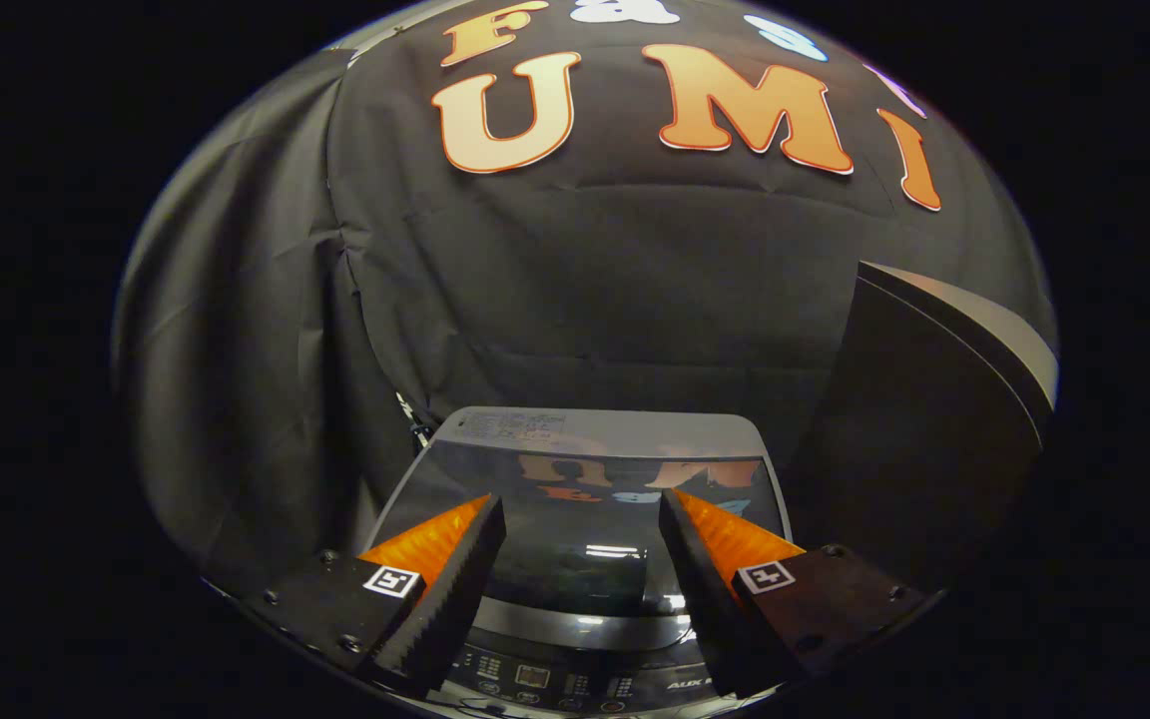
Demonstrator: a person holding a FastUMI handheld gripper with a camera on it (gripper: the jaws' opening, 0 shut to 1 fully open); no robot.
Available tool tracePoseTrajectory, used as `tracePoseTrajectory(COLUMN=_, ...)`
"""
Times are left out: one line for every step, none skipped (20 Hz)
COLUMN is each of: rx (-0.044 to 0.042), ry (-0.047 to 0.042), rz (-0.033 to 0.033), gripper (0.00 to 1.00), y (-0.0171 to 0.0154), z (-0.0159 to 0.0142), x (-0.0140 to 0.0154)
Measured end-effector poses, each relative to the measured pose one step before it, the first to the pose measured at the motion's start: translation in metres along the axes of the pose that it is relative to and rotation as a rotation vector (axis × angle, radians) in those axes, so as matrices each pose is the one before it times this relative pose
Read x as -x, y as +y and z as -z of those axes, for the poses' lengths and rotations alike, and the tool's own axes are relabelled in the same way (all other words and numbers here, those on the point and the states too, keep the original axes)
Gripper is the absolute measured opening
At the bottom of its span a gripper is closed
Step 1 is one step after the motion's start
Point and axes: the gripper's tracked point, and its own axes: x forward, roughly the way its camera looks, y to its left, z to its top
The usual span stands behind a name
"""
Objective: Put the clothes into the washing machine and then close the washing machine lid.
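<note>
Claw (580, 509) gapes empty above flat-shut washing machine lid (585, 499).

I count one washing machine (595, 559) below me, with one glossy lid (585, 499) lying flat over its top and one control panel (555, 684) along its near edge. My one gripper (582, 514) has two fingers, spread apart above that lid with nothing between them, and each finger block carries one small square marker, so two markers (391, 580) in all. Off beside the machine I see one dark panel (924, 439) with a pale edge, and one black cloth wall (585, 290) behind everything.
</note>
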Motion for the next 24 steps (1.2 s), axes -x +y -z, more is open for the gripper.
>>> tracePoseTrajectory(rx=-0.01046, ry=-0.01462, rz=-0.00286, gripper=0.99, y=0.00215, z=-0.01114, x=0.00565)
tracePoseTrajectory(rx=-0.00437, ry=-0.02139, rz=-0.00343, gripper=0.99, y=0.00108, z=-0.01344, x=0.00690)
tracePoseTrajectory(rx=0.00332, ry=-0.02839, rz=-0.00822, gripper=0.99, y=0.00117, z=-0.01626, x=0.01057)
tracePoseTrajectory(rx=0.00740, ry=-0.03284, rz=-0.00520, gripper=0.99, y=0.00037, z=-0.02099, x=0.00996)
tracePoseTrajectory(rx=0.00712, ry=-0.04061, rz=-0.00479, gripper=0.99, y=-0.00032, z=-0.01948, x=0.01050)
tracePoseTrajectory(rx=0.00624, ry=-0.04517, rz=-0.00561, gripper=0.99, y=-0.00263, z=-0.02125, x=0.01028)
tracePoseTrajectory(rx=0.00283, ry=-0.04179, rz=-0.00599, gripper=0.99, y=-0.00145, z=-0.02132, x=0.00894)
tracePoseTrajectory(rx=-0.00296, ry=-0.03852, rz=-0.00831, gripper=0.99, y=-0.00242, z=-0.02228, x=0.01146)
tracePoseTrajectory(rx=-0.00298, ry=-0.03213, rz=-0.00921, gripper=0.99, y=-0.00100, z=-0.01186, x=0.00734)
tracePoseTrajectory(rx=-0.00331, ry=-0.02944, rz=-0.00584, gripper=0.99, y=-0.00374, z=-0.01626, x=0.00784)
tracePoseTrajectory(rx=-0.00176, ry=-0.02798, rz=-0.00511, gripper=0.99, y=-0.00652, z=-0.01754, x=0.01172)
tracePoseTrajectory(rx=0.00090, ry=-0.02749, rz=0.00063, gripper=0.99, y=-0.00930, z=-0.01579, x=0.00991)
tracePoseTrajectory(rx=0.00443, ry=-0.03024, rz=0.00428, gripper=0.99, y=-0.00942, z=-0.01412, x=0.00906)
tracePoseTrajectory(rx=0.00766, ry=-0.02841, rz=0.01054, gripper=0.99, y=-0.01266, z=-0.01491, x=0.01021)
tracePoseTrajectory(rx=0.00949, ry=-0.02027, rz=0.01385, gripper=0.99, y=-0.01561, z=-0.01505, x=0.01497)
tracePoseTrajectory(rx=0.01075, ry=-0.01664, rz=0.02281, gripper=0.99, y=-0.01751, z=-0.01125, x=0.01173)
tracePoseTrajectory(rx=0.00672, ry=-0.01813, rz=0.02134, gripper=0.99, y=-0.01718, z=-0.01585, x=0.01831)
tracePoseTrajectory(rx=0.00637, ry=-0.01718, rz=0.02000, gripper=0.99, y=-0.01710, z=-0.01192, x=0.01545)
tracePoseTrajectory(rx=0.00789, ry=-0.01356, rz=0.02085, gripper=0.99, y=-0.01686, z=-0.00867, x=0.01483)
tracePoseTrajectory(rx=0.00762, ry=-0.01193, rz=0.02037, gripper=0.99, y=-0.01813, z=-0.00727, x=0.01531)
tracePoseTrajectory(rx=0.00888, ry=-0.01144, rz=0.02262, gripper=0.99, y=-0.01700, z=-0.00662, x=0.01350)
tracePoseTrajectory(rx=0.01139, ry=-0.01035, rz=0.01729, gripper=0.99, y=-0.01624, z=-0.00546, x=0.01342)
tracePoseTrajectory(rx=0.01289, ry=-0.00878, rz=0.02019, gripper=0.99, y=-0.01566, z=-0.00609, x=0.01293)
tracePoseTrajectory(rx=0.01239, ry=-0.00281, rz=0.02069, gripper=0.99, y=-0.01750, z=-0.00358, x=0.01308)
